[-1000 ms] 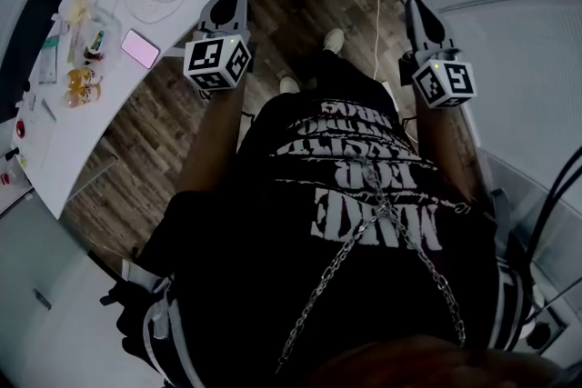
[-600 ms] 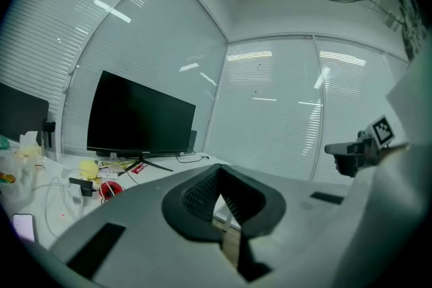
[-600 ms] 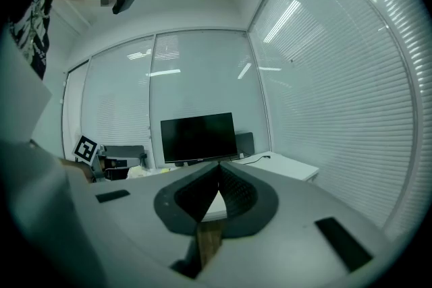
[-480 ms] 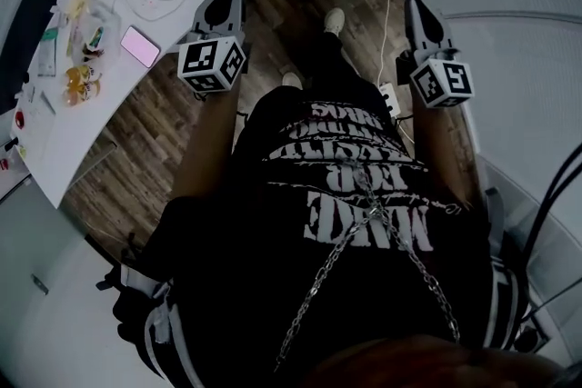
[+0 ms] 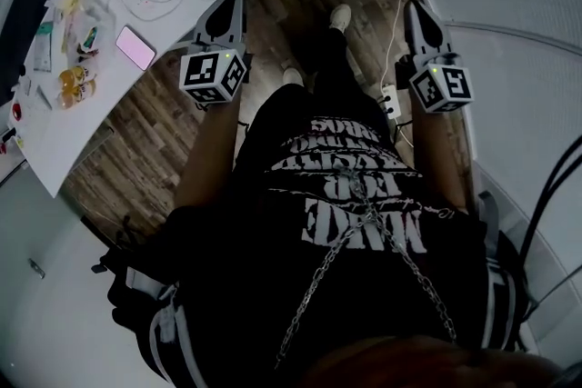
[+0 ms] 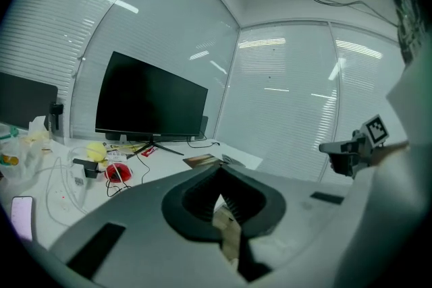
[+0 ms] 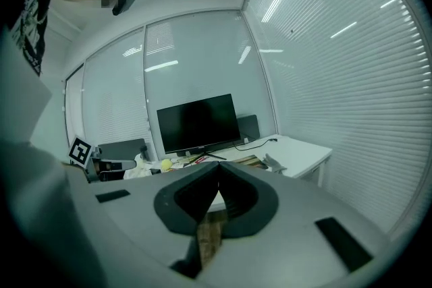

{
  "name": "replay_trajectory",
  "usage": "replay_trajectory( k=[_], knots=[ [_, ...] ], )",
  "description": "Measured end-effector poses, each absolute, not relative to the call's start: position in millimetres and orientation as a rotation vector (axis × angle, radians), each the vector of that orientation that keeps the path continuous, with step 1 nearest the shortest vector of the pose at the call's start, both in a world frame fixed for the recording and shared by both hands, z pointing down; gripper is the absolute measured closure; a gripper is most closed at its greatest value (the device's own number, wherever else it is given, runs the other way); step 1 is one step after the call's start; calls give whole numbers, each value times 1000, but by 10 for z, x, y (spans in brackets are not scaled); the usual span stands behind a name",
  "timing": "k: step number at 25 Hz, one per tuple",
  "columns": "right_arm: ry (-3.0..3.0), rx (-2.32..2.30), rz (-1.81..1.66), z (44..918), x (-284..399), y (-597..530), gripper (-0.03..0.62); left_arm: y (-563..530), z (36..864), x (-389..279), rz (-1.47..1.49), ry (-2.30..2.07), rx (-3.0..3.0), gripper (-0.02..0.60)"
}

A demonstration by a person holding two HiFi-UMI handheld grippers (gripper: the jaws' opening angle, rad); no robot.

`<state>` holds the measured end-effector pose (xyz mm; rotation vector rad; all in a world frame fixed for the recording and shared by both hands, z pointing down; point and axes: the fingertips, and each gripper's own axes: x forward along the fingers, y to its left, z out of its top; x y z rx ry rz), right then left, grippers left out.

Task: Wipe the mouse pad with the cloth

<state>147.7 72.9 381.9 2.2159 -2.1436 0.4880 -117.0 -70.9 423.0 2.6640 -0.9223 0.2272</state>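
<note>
We hold both claws low before our body, over the brown wood-plank floor (image 5: 164, 118), because we stand back from the curved white bench (image 5: 82, 132). The left claw (image 5: 229, 4) and right claw (image 5: 418, 12) are each pinched closed on nothing. What we take for the brown patterned mouse pad (image 6: 201, 160) and crumpled grey cloth (image 6: 233, 159) lie side by side on the bench, right of the black monitor (image 6: 150, 101), untouched. White blinds (image 7: 337, 77) ring the room.

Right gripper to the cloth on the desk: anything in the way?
Nothing visible does. In the right gripper view, the cloth lies unobstructed on the desk beside the mouse pad; only open space separates it from the shut right gripper.
</note>
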Motion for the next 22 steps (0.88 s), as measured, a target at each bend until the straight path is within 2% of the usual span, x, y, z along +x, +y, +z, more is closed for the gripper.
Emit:
replay_trajectory(
  k=[14, 22],
  knots=[
    [-2138, 2161, 545, 3986, 2588, -260, 594, -1643, 4382, 52, 237, -921, 2631, 584],
    [-2222, 2099, 553, 3793, 3363, -1019, 594, -2244, 4113, 799, 264, -987, 2623, 584]
  ],
)
